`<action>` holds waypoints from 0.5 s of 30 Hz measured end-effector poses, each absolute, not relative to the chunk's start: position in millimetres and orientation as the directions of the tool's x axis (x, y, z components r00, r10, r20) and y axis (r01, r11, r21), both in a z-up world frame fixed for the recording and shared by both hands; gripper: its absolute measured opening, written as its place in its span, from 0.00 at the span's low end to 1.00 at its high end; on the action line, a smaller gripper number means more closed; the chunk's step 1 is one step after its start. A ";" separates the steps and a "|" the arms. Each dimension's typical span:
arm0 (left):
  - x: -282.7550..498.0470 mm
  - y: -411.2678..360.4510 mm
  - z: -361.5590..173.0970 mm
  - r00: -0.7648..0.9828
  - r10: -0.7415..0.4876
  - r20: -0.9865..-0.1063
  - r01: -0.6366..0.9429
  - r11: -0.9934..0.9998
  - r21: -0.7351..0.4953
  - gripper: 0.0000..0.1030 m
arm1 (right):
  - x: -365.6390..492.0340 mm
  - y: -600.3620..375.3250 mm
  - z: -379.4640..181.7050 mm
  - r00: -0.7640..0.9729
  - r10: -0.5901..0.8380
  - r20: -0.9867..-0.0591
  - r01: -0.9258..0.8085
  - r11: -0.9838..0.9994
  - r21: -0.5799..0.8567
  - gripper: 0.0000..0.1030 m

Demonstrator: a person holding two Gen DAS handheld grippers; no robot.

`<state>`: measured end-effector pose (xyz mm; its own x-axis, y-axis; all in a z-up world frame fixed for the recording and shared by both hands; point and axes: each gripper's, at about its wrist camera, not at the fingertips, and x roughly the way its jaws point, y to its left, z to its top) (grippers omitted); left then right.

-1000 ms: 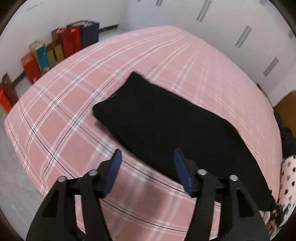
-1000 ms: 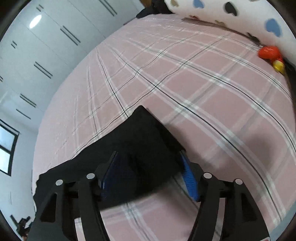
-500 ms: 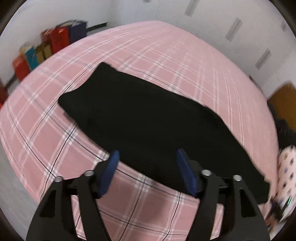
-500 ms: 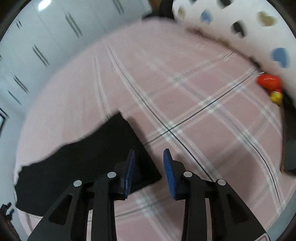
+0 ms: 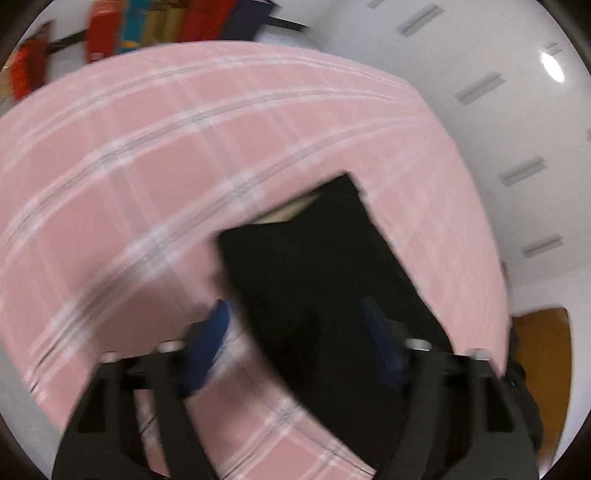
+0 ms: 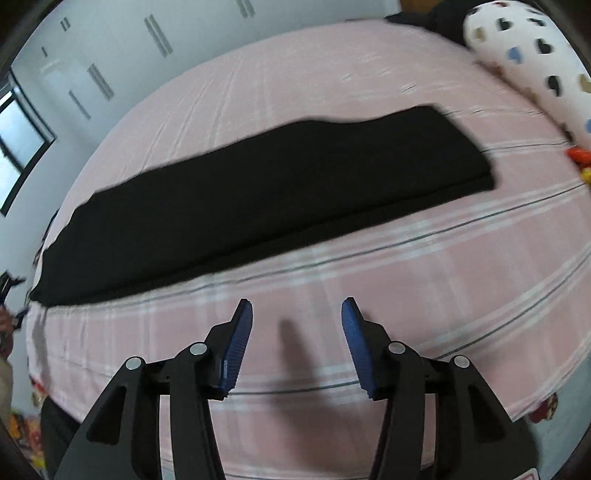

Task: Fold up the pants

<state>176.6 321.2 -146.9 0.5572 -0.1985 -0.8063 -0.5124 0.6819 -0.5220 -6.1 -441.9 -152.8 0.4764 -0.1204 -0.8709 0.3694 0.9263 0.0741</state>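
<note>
Left wrist view, heavily motion-blurred. Left gripper (image 5: 295, 328): jaws spread wide, blue pads on either side of the near end of the black pants (image 5: 325, 280); whether the pads touch the cloth cannot be told through the blur. The pants run away from the camera as a narrow dark strip on the pink plaid bedsheet (image 5: 129, 177). A pale patch shows at their far end; its nature is unclear. To the left of the strip lies a broad stretch of bare sheet; to the right only a narrow band before the bed edge. Coloured bags (image 5: 147, 26) stand beyond the far edge against the wall, smeared.

Right wrist view, sharper. The pants (image 6: 266, 192) lie flat, folded lengthwise into one long band across the bed, the left end close to the bed edge, the right end squared off. Right gripper (image 6: 296, 345): jaws apart, holding nothing, over bare sheet (image 6: 443, 280) just short of the band's near long edge. Heart-print pillow (image 6: 535, 62) at upper right, cut off by the frame. A red and yellow object (image 6: 580, 158) at the right margin, partly out of view.
</note>
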 end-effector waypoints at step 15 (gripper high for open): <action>171.1 281.3 -124.1 0.480 0.124 -0.868 -0.446 0.887 -0.120 0.29 | -26.4 -511.1 -132.9 0.489 -0.207 -0.848 0.562 0.817 0.125 0.55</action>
